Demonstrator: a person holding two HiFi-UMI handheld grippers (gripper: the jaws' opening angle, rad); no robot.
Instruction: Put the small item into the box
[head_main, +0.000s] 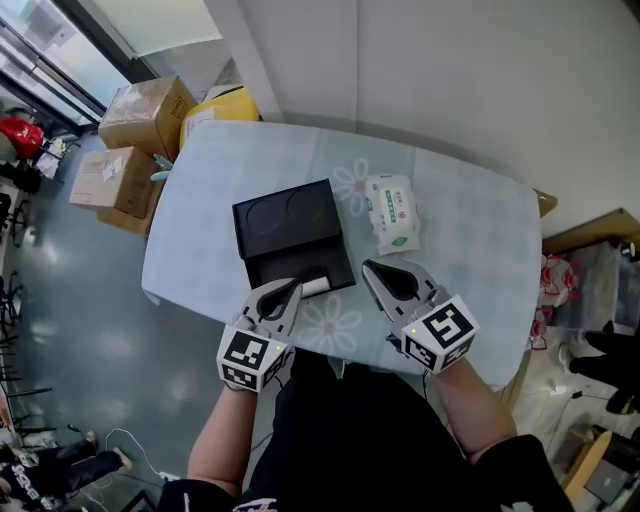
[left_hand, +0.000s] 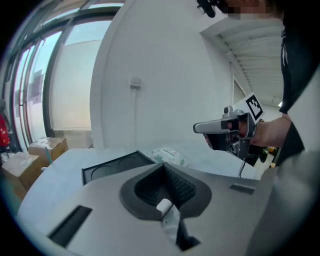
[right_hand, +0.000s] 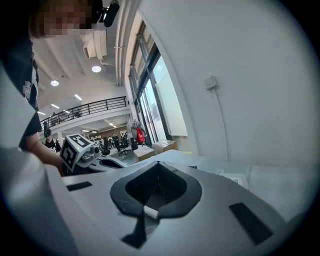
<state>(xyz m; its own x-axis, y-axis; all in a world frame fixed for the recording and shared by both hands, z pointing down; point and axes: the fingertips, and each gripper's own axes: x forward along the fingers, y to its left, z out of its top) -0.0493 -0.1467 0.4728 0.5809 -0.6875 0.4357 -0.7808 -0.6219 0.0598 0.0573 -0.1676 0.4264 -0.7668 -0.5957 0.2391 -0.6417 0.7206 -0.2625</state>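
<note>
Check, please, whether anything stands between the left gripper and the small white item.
Nothing visible does: the shut left gripper lies right beside the small white item at the open black box's near edge, with no object between them.

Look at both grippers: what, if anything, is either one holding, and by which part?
Nothing is held: the left gripper and the right gripper both have jaws shut, with nothing between them.

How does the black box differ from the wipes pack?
The black box is dark and open; the wipes pack is white with green print. The box is larger than the pack. The box lies before the left tongs, the pack beyond the right tongs. Both rest on the table.
</note>
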